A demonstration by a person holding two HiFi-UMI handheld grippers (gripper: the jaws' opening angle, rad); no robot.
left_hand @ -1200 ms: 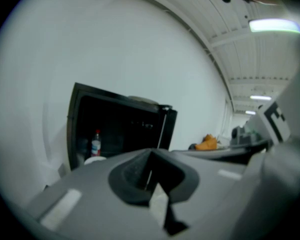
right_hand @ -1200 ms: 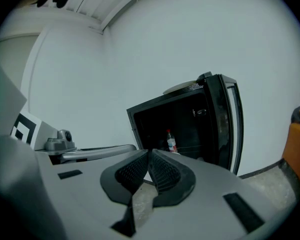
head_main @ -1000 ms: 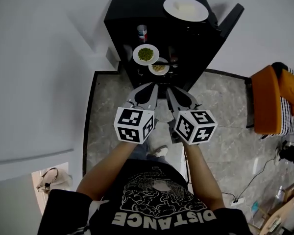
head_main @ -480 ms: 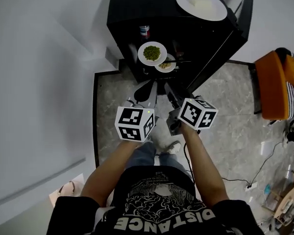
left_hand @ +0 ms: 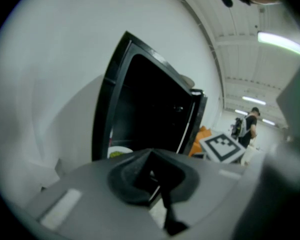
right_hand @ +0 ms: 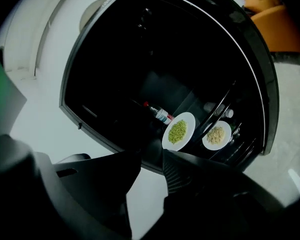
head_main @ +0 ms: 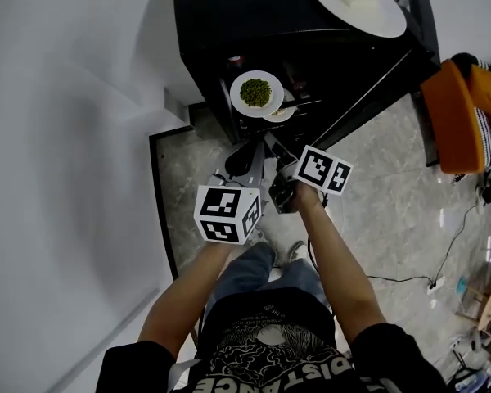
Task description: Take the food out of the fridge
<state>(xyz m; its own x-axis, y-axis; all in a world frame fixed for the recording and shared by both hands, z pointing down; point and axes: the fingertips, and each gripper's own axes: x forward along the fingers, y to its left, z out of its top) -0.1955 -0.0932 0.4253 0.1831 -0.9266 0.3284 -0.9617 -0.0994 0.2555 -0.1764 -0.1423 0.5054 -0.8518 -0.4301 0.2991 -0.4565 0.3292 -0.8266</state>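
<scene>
The fridge is black and low, and stands on the floor against a white wall. Its door is swung wide open on the fridge's right side.

Inside the fridge, on a shelf near the front, sits a white plate of green food. A second white plate with pale food sits just beside it, nearer the door, with the green plate's rim overlapping it from above. A small bottle with a red cap lies further back in the fridge, behind the green plate. A third, larger plate rests on top of the fridge.

Both claws hang outside the fridge, in front of its opening and short of the plates. The left claw has its jaws together, with nothing between them. The right claw points at the green plate. Its jaws stand apart, have just been opening, and hold nothing.
</scene>
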